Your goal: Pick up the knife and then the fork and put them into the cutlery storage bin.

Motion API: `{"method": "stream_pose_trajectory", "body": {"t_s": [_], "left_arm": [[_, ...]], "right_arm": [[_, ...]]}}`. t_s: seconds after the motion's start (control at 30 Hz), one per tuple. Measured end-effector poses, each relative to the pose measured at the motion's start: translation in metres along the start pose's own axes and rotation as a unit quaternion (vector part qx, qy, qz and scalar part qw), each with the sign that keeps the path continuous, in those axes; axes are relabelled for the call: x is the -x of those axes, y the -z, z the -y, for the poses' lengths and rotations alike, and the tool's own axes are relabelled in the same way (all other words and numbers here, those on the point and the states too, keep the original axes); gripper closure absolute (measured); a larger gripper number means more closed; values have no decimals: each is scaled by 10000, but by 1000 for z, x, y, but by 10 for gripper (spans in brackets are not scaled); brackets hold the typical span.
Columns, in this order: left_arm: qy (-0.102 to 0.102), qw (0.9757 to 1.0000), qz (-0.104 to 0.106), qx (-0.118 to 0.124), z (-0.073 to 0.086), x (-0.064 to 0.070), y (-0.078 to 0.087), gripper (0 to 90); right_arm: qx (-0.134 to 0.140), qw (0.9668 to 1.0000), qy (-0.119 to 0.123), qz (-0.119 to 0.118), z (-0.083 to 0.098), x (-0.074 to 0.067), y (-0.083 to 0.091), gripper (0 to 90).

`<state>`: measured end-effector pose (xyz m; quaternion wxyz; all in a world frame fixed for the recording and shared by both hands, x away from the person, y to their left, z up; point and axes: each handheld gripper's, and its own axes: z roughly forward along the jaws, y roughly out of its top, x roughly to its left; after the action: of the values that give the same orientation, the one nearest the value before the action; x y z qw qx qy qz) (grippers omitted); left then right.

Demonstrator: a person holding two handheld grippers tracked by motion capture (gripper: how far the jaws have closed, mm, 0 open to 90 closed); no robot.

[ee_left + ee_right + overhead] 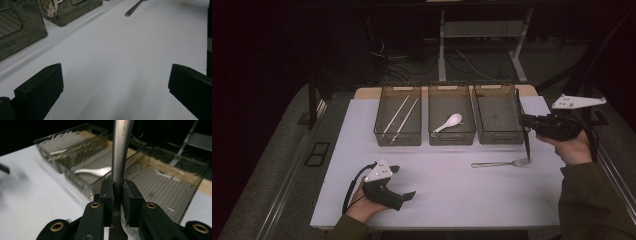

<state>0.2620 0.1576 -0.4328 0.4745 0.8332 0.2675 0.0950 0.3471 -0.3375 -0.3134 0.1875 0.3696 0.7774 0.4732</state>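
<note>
The slim silver metal utensil handle (pixel 121 150) is clamped between the pads of the right gripper (pixel 117 195) — the jaws are closed tight on it, and the handle rises straight up out of them in the right gripper view. What kind of utensil it is cannot be told there. In the high view the right gripper (pixel 526 124) is held above the right edge of the white table (pixel 447 195), just beside the right-hand wall of the empty smoky transparent plastic bin (pixel 498 117), with a thin dark piece hanging from it toward the tabletop.

Under that piece a silver metal fork (pixel 502 163) lies flat, tines toward the right edge, handle pointing to the table's middle. The strip between fork and bin fronts is narrow.

Three bins stand in a row along the far edge. The middle smoky bin (pixel 451 131) holds a white ceramic soup spoon (pixel 448 122); the left smoky bin (pixel 397 132) holds a pair of pale chopsticks (pixel 401 115).

The near half of the table is bare and wide. The left gripper (pixel 404 197) rests near the near left corner — its jaws stand wide apart with nothing between them, bare tabletop (pixel 120 62) ahead.
</note>
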Motion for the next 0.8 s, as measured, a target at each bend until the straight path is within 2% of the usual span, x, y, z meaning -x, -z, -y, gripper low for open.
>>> {"method": "stream_pose_trajectory", "body": {"t_s": [0.23, 0.47, 0.67, 0.8], "left_arm": [[-8, 10000, 1, 35, 0, 0, 0, 0], [-10, 10000, 12, 34, 0, 0, 1, 0], [-32, 10000, 29, 31, 0, 0, 0, 0], [-23, 10000, 30, 41, 0, 0, 0, 0]], "right_arm": [[181, 9995, -7, 264, -35, 17, -10, 793], [194, 9982, -134, 546, -57, 37, -27, 793], [118, 9974, -203, 679, -60, 54, -48, 793], [-206, 9962, -171, 831, -52, 61, -66, 792]]}}
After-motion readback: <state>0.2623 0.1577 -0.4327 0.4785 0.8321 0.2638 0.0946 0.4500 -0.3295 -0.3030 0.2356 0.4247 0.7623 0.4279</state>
